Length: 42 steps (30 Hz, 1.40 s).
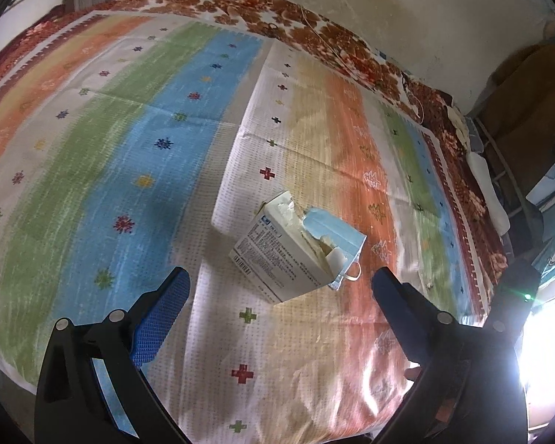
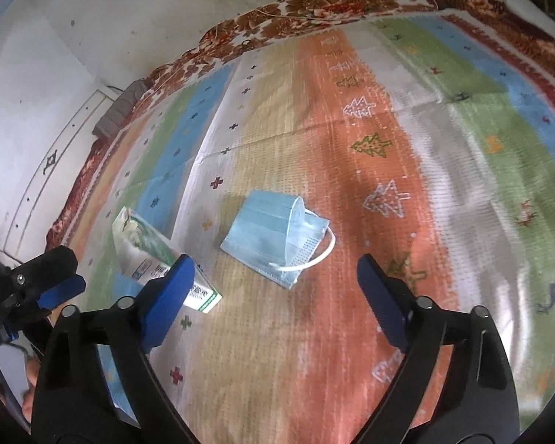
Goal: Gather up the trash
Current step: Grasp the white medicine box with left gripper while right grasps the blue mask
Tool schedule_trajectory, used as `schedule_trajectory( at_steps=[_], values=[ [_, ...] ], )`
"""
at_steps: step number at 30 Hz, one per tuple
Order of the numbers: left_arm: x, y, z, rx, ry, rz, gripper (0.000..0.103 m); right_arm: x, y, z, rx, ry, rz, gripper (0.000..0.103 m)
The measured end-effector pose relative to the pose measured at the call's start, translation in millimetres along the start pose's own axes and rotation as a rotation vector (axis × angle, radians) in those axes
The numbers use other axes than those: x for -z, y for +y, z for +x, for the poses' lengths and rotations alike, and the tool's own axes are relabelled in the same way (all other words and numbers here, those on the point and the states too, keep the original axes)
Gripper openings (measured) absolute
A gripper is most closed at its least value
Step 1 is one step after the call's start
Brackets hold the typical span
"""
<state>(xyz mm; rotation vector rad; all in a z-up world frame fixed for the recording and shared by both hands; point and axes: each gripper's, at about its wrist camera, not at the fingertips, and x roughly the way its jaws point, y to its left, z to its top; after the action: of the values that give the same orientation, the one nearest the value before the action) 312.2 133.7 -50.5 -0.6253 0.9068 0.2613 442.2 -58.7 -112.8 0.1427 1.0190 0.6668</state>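
Face mask (image 2: 273,236) and torn carton (image 2: 155,255), lying close together on the striped bedspread (image 2: 462,155), both grippers spread wide and empty above them.

Nearest, the right gripper (image 2: 273,281) hangs just short of the mask, the left gripper (image 1: 281,288) just short of the carton (image 1: 277,255). The mask looks limp and very light: pinch the pleated body, not the loose ear loop (image 2: 314,255). The carton seems hollow, light and crushable; grip across its flat printed sides, below the ragged open top. Beyond, the floral blanket (image 1: 314,26) meets the wall.
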Motion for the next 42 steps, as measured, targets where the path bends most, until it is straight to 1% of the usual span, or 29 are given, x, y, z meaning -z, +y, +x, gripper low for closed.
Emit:
schedule_trajectory(
  at_steps=[3,5,7,9,10,13,15,16,18,19,20,21,22,23,24,25,26,27,29,30,32,35,39,42],
  values=[
    [-5,-2,5,0.007,0.009,-0.009,0.097,-1,-4,11,-0.016,0.013,0.016,0.077],
    [-9,-4,8,0.017,0.015,-0.017,0.097,-2,-7,18,-0.026,0.023,0.03,0.068],
    [-12,-6,12,0.019,0.019,-0.019,0.097,-4,-10,25,-0.04,0.029,0.045,0.064],
    [-16,-9,18,0.015,0.028,-0.023,0.097,-8,-12,30,-0.06,0.029,0.057,0.057],
    [-17,-10,21,0.013,0.034,-0.025,0.097,-9,-13,33,-0.066,0.029,0.06,0.052],
    [-21,-11,33,-0.001,0.054,-0.038,0.097,-13,-13,42,-0.093,0.037,0.072,0.045],
    [-22,-10,42,-0.001,0.075,-0.049,0.096,-15,-13,48,-0.108,0.042,0.082,0.039],
    [-22,-11,44,0.001,0.081,-0.051,0.096,-15,-13,50,-0.117,0.045,0.09,0.034],
    [-22,-11,49,-0.007,0.092,-0.049,0.092,-16,-12,55,-0.138,0.052,0.098,0.026],
    [-22,-12,50,-0.011,0.096,-0.046,0.091,-16,-10,57,-0.144,0.058,0.098,0.021],
    [-21,-12,54,-0.019,0.105,-0.044,0.088,-16,-10,61,-0.159,0.073,0.105,0.016],
    [-20,-11,56,-0.018,0.116,-0.046,0.081,-15,-10,63,-0.163,0.082,0.112,0.013],
    [-20,-11,59,-0.018,0.125,-0.046,0.077,-14,-10,64,-0.157,0.089,0.114,0.007],
    [-18,-9,62,-0.024,0.145,-0.049,0.069,-12,-9,65,-0.151,0.095,0.106,0.004],
    [-17,-8,63,-0.013,0.158,-0.055,0.062,-12,-8,64,-0.15,0.097,0.097,0.003],
    [-17,-8,63,-0.008,0.163,-0.056,0.061,-11,-6,63,-0.148,0.097,0.083,0.002],
    [-17,-8,61,-0.006,0.165,-0.052,0.056,-11,-6,61,-0.146,0.095,0.077,0.001],
    [-17,-8,59,-0.007,0.162,-0.047,0.048,-12,-4,57,-0.142,0.089,0.069,0.0],
    [-18,-7,52,-0.012,0.157,-0.046,0.037,-12,-3,51,-0.131,0.082,0.059,0.0],
    [-19,-5,50,-0.011,0.158,-0.049,0.033,-12,-1,47,-0.119,0.08,0.047,0.0],
    [-18,-2,44,-0.007,0.162,-0.057,0.028,-11,3,40,-0.101,0.079,0.02,0.0],
    [-15,2,35,-0.009,0.158,-0.058,0.025,-9,9,27,-0.071,0.077,-0.03,0.0],
    [-9,1,17,-0.01,0.143,-0.032,0.024,-5,17,5,-0.026,0.074,-0.084,0.0],
    [-3,-2,1,-0.003,0.133,-0.006,0.024,-4,22,-13,-0.017,0.063,-0.097,0.0]
  ],
)
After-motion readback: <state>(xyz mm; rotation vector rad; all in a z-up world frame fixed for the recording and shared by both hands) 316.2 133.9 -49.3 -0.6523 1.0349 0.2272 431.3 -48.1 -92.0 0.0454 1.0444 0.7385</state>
